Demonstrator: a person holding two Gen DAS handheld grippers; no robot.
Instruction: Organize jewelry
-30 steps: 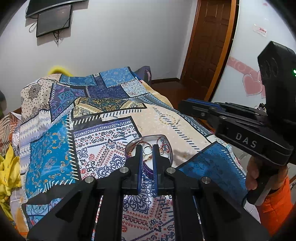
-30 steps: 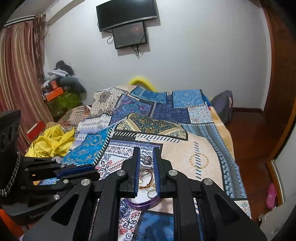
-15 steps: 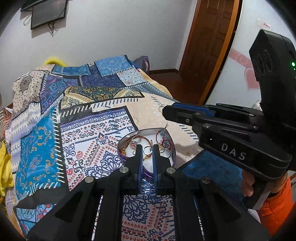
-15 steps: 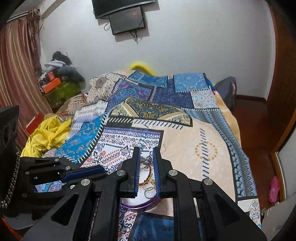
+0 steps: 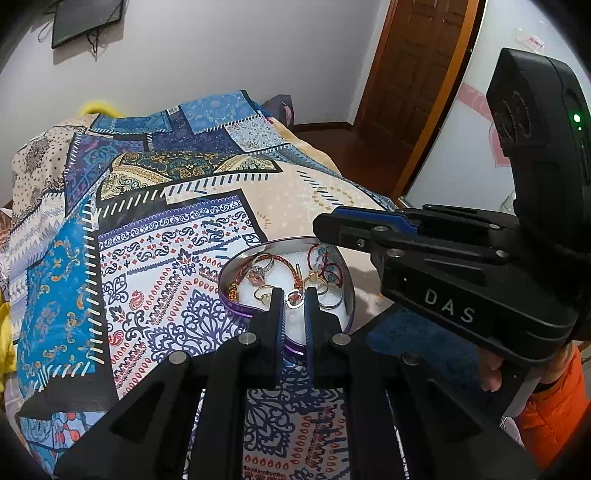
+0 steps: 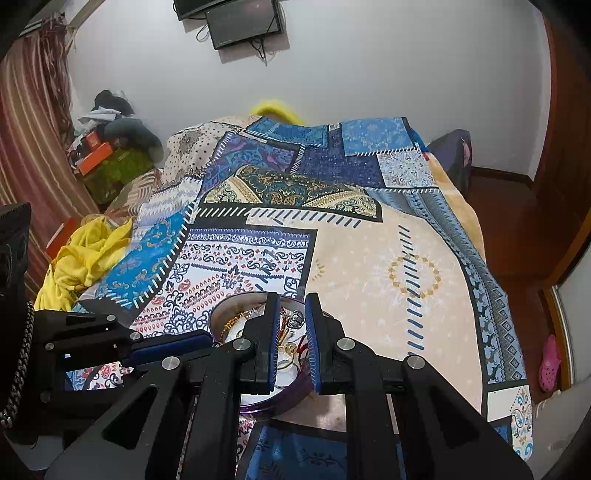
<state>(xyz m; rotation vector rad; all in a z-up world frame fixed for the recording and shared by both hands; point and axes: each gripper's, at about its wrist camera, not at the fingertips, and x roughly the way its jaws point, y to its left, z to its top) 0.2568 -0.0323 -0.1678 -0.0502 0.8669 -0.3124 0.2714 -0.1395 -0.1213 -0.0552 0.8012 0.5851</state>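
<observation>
A purple-sided heart-shaped tin point(image 5: 236, 258) lies on the patchwork bedspread point(image 5: 147, 266). It holds rings, a braided red bracelet point(image 5: 275, 258) and red bangles on white padding. My left gripper point(image 5: 294, 295) hovers over the tin's near edge with a narrow gap between its jaws and nothing in it. My right gripper point(image 6: 291, 301) reaches over the tin point(image 6: 229, 306) from the right, jaws a little apart, empty; a silver ring point(image 6: 295, 318) shows between them. In the left wrist view the right gripper point(image 5: 321, 225) sits above the tin's right side.
The bed drops off at the right to a wooden floor point(image 6: 517, 221) and a brown door point(image 5: 417, 74). Yellow cloth point(image 6: 85, 258) lies at the bed's left side, with clutter point(image 6: 110, 147) by the curtain. A screen point(image 6: 243, 18) hangs on the far wall.
Both grippers have come lower and closer to the tin. The right gripper has moved in over the tin's right side. Neither has taken anything.
</observation>
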